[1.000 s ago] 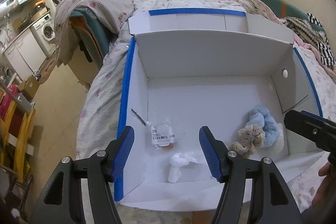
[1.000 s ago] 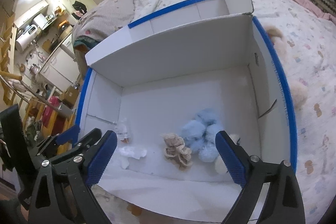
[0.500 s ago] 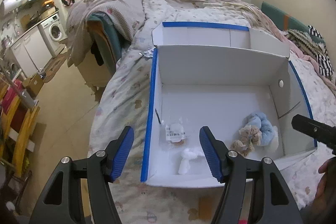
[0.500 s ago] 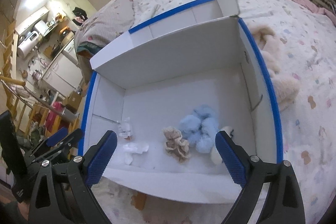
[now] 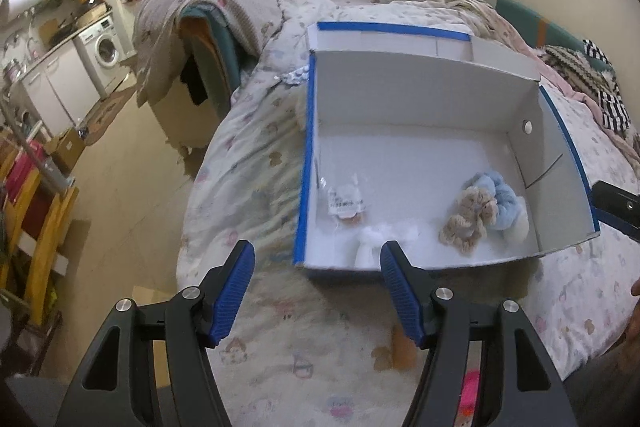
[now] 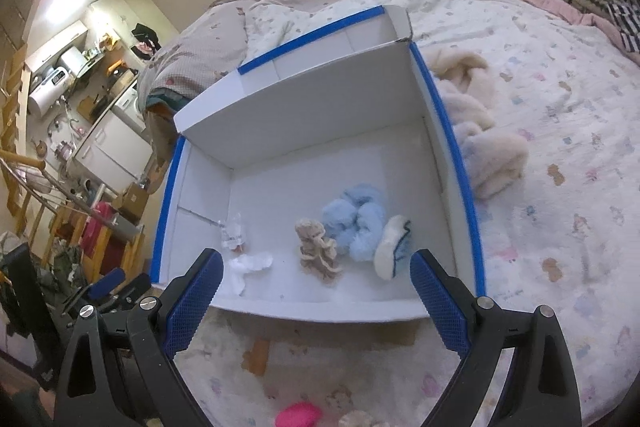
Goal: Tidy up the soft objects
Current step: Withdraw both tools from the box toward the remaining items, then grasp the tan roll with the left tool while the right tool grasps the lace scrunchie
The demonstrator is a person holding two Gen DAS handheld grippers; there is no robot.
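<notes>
Both grippers hang open and empty above the bed, short of the near wall of a white box (image 6: 320, 107).

Four soft items lie along the box's near side: a blue plush (image 6: 358, 221), a beige knit (image 6: 318, 251) to its left, a white sock (image 6: 250, 265) farther left, a white slipper (image 6: 392, 247) at right. A cream fleece (image 6: 476, 131) lies just outside the right wall; something pink (image 6: 298, 415), possibly a toy, sits nearest. The right gripper (image 6: 316, 301) seems best placed for the fleece: pinch a thick fold, lift clear of the wall. The left gripper (image 5: 314, 291) idles.
</notes>
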